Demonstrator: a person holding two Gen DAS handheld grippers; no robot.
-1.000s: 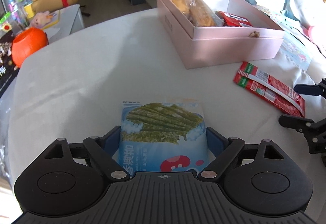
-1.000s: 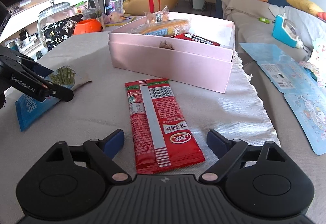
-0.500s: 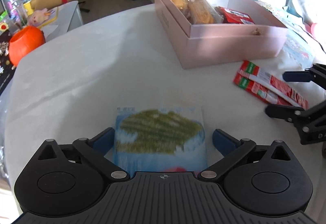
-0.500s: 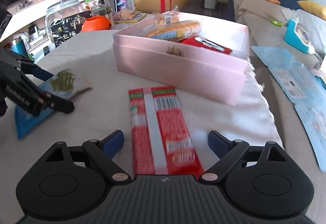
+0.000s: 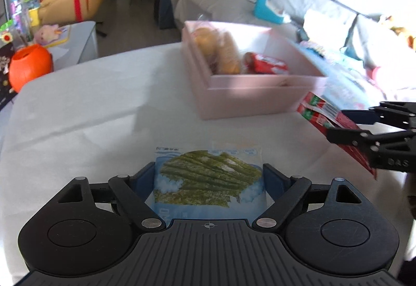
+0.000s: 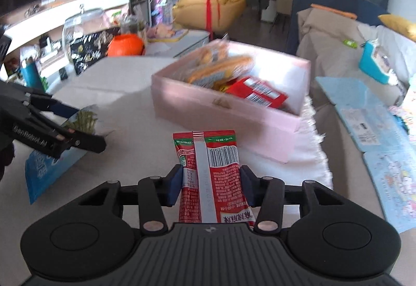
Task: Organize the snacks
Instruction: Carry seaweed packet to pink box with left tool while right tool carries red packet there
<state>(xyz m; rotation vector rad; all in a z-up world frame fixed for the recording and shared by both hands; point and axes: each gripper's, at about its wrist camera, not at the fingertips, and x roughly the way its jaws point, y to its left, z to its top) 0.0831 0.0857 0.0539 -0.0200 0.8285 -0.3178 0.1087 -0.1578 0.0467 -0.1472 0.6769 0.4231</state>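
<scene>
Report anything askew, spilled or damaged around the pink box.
Nothing is spilled or visibly damaged. The pink box sits open with bread and a red packet inside. Each gripper holds a snack above the table: the left the seaweed pack, the right the red packet.

- The right gripper point(image 6: 210, 184), wide open a second ago, now clamps the red snack packet point(image 6: 210, 171) between its fingers and holds it clear of the counter point(image 6: 124, 93).
- The left gripper point(image 5: 209, 179) now pinches the seaweed packet point(image 5: 208, 179), also raised.
- The pink box point(image 6: 234, 114) ahead looks nearer.
</scene>
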